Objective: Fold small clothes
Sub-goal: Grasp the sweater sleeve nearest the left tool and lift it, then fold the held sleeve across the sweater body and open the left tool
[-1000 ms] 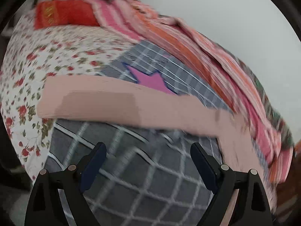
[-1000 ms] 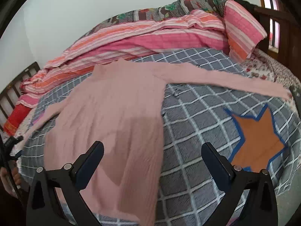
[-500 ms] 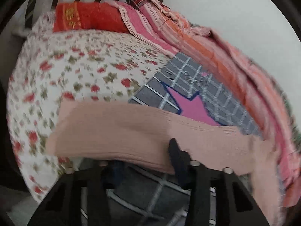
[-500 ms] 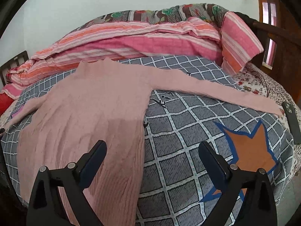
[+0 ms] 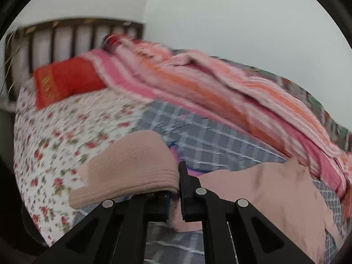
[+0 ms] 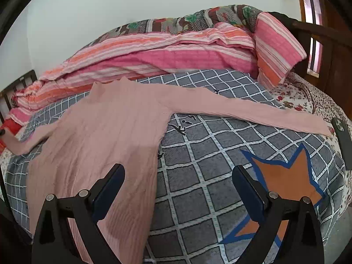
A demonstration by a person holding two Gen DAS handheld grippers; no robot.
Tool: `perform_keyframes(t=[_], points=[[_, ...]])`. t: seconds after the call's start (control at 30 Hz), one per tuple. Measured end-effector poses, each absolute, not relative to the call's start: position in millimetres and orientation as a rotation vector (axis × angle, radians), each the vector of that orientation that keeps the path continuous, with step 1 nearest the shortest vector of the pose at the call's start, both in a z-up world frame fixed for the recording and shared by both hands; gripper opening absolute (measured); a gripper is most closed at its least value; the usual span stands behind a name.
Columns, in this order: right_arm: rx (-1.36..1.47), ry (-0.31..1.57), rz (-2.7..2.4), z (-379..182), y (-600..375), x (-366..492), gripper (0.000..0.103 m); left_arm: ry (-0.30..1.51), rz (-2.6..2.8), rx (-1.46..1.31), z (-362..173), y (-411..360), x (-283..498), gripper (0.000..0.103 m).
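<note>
A pink knit sweater [image 6: 105, 132] lies spread on the grey checked blanket [image 6: 204, 154], its right sleeve [image 6: 253, 110] stretched out to the right. My left gripper [image 5: 176, 189] is shut on the sweater's left sleeve [image 5: 136, 167], which is lifted and drapes over the left finger; the rest of the sweater [image 5: 275, 193] trails to the right. The lifted sleeve end [image 6: 19, 145] shows at the far left of the right wrist view. My right gripper [image 6: 178, 189] hovers open over the sweater's lower right edge, holding nothing.
A striped pink and orange quilt [image 6: 165, 55] is heaped along the wall side. A red pillow [image 5: 63, 81] lies by the wooden headboard [image 5: 72, 35], on a floral sheet [image 5: 55, 136]. A dark phone [image 6: 342, 140] rests at the bed's right edge. An orange star patch [image 6: 283, 182] marks the blanket.
My left gripper closed on the left sleeve and lifted it off the bed. My right gripper shifted slightly and stayed open.
</note>
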State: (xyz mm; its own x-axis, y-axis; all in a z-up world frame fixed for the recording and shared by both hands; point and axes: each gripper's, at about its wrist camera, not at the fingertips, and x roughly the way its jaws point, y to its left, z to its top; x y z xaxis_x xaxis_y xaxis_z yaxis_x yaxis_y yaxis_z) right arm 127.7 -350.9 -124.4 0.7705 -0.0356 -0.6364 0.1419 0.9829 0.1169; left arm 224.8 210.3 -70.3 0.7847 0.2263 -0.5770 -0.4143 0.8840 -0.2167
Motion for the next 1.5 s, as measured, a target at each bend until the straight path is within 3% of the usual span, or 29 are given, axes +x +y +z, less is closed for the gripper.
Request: perform_keyframes(t=[0.53,0.7,0.97,1.03,1.1,1.17,1.27,1.5], points=[[0.209,0.69,-0.134,-137,-385,106,0.097,0.555,-0.041,-0.103,-31,-34,311,0.007],[0.257,0.682,-0.165,-143,-399,99,0.097,0.578,-0.149,-0.042,-49,-107,328,0.007],[0.268,0.711,-0.169,-150,-400,115,0.097,0.676,-0.22,-0.048,-92,-149,345,0.008],[0.252,0.707,-0.165,-147,-396,122,0.097,0.728,-0.26,-0.121,-98,-144,350,0.019],[0.244,0.708,-0.152,-146,-391,127,0.097,0.763,-0.321,-0.199,-102,-136,351,0.052],[0.223,0.71,-0.131,-143,-382,136,0.097,0.71,-0.334,-0.205,-97,-126,343,0.073],[0.161,0.702,-0.114,-137,-368,149,0.097,0.632,-0.305,-0.154,-88,-98,329,0.075],[0.165,0.692,0.027,-119,-341,194,0.095,0.651,-0.074,-0.1,-107,1,320,0.075]])
